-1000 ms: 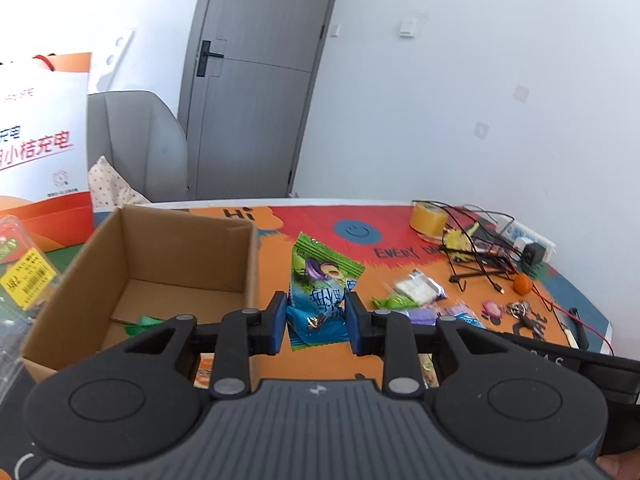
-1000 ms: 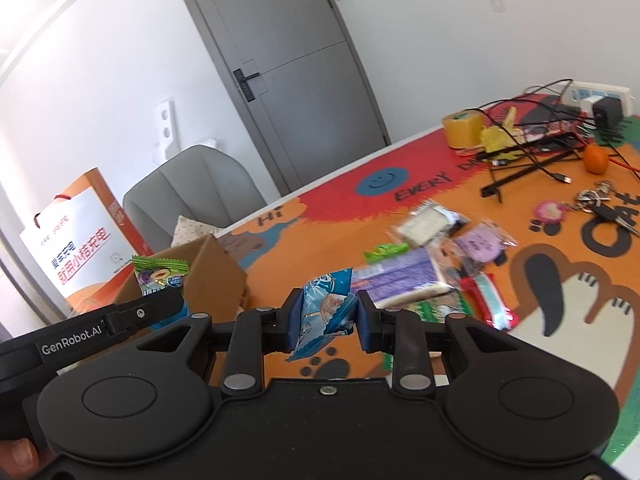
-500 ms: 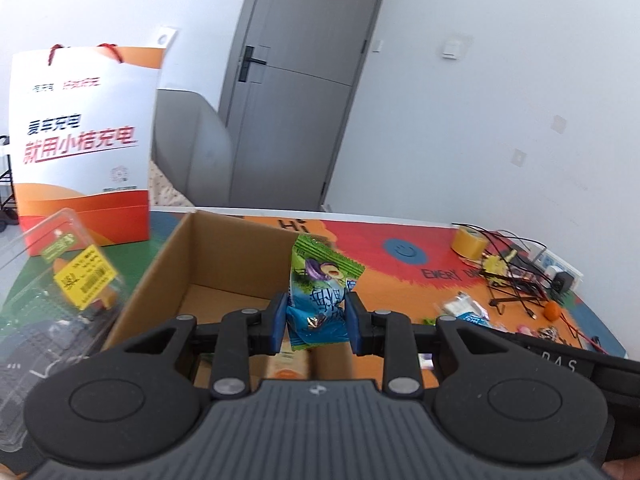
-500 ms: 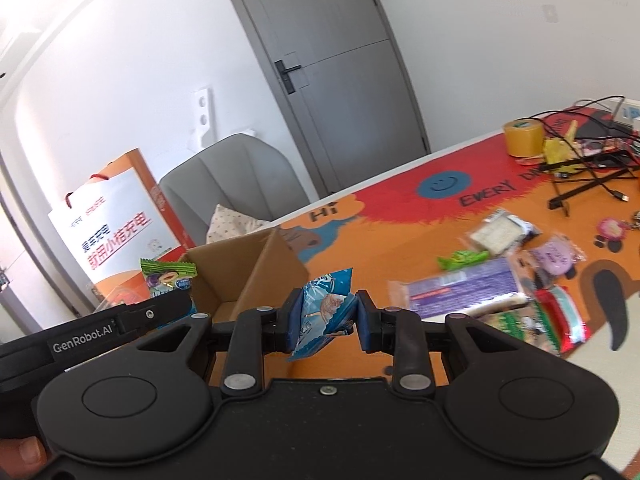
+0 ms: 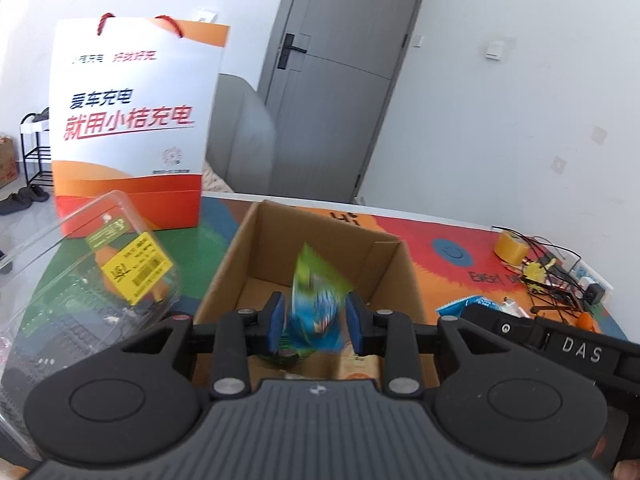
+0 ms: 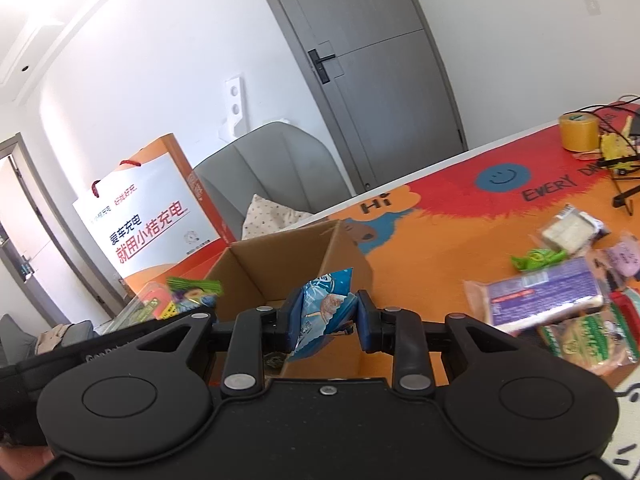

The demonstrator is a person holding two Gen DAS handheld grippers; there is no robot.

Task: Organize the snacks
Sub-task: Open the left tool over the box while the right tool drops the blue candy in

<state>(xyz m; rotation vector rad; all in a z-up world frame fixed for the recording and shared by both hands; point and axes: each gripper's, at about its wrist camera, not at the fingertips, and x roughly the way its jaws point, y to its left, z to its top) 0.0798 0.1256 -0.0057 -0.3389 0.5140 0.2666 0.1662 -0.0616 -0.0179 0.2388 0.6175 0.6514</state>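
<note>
We see the table mat [image 6: 440, 248] best from the right wrist, where the loose snacks lie at the far right: a purple pack [image 6: 544, 296] with a green sweet [image 6: 538, 258] and a clear-wrapped white block [image 6: 570, 230] beyond it. The left wrist view shows none of these. It alone shows the clear plastic clamshell [image 5: 80, 280] at the near left, in front of the white and orange paper bag [image 5: 132, 120].

Both views show the open cardboard box [image 5: 256, 256]. From the left wrist we look down into it, with the left gripper [image 5: 316, 326] above its opening. Its jaws are opening, and the blurred green and blue snack packet [image 5: 316, 296] sits between them, with gaps at the pads. The right gripper [image 6: 326, 320] is clamped on a blue snack packet [image 6: 320, 312] just over the box's near right edge.
</note>
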